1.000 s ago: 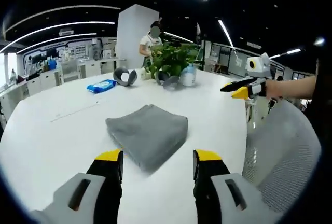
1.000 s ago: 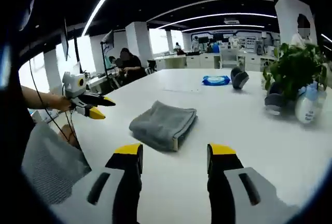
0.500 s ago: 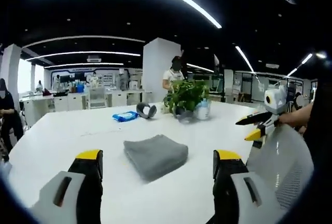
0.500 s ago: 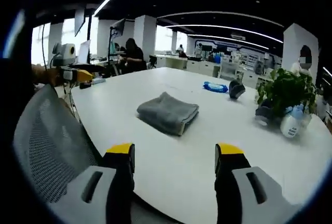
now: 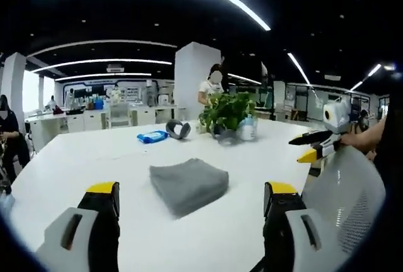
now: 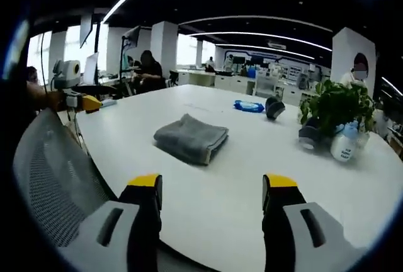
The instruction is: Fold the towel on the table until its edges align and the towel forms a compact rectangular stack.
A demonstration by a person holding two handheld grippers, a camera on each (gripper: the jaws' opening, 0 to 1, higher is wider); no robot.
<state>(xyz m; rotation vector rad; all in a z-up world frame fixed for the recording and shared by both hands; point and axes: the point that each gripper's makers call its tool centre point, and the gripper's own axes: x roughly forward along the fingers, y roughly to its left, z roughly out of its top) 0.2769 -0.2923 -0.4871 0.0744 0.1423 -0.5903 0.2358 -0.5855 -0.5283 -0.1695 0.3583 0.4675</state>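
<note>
Grey cloth towel lies folded in a compact rectangle on the white round table. Left gripper and right gripper are wide open, empty, well clear. Fold looks finished; next: stop.

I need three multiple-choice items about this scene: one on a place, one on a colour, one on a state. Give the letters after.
1. Where does the blue packet lie?
A. On the towel
B. On the table beyond the towel
C. On the mesh chair

2. What colour is the towel?
A. Grey
B. Red
C. Yellow

3. How is the left gripper?
A. Shut on the towel
B. Shut on the plant
C. Open, holding nothing

Answers:
1 B: the packet rests on the white table, farther off than the towel.
2 A: the folded cloth is grey in both views.
3 C: its yellow-tipped jaws stand wide apart, off the towel.
</note>
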